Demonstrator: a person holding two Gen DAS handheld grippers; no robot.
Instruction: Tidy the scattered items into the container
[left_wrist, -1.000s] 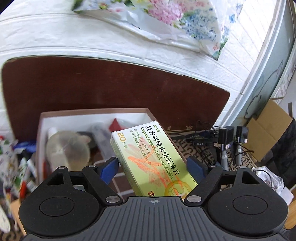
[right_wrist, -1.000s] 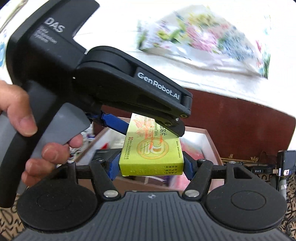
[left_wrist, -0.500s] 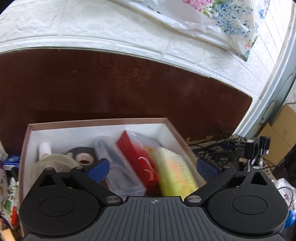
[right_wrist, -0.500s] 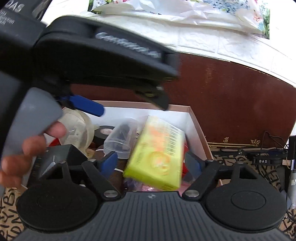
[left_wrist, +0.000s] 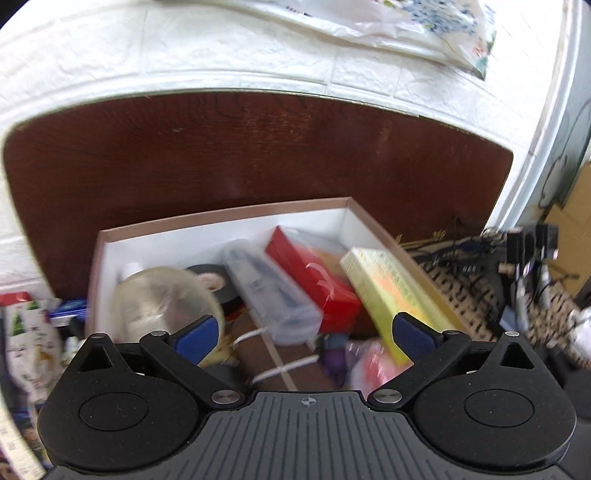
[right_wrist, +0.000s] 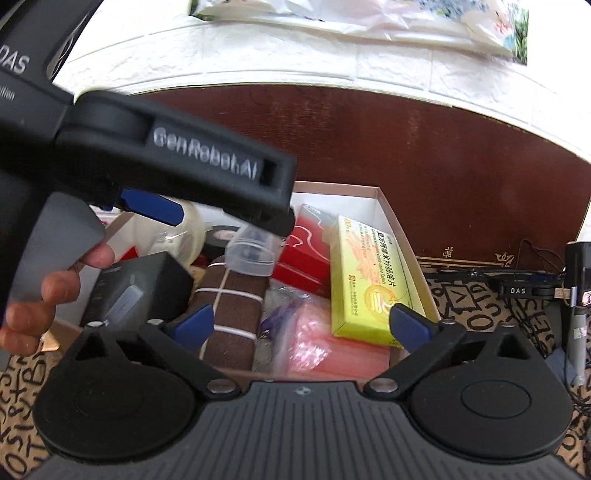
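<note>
Jaws on both grippers gaping wide, empty; I'm leaving yellow box (right_wrist: 364, 280) lying inside container (right_wrist: 400, 236); next, hunting remaining stray item.

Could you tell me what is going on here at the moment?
A person holding two handheld grippers is tidying loose items into the cardboard box. The yellow medicine box now lies inside along its right wall. Both the left gripper and the right gripper hover above, jaws open, holding nothing.
</note>
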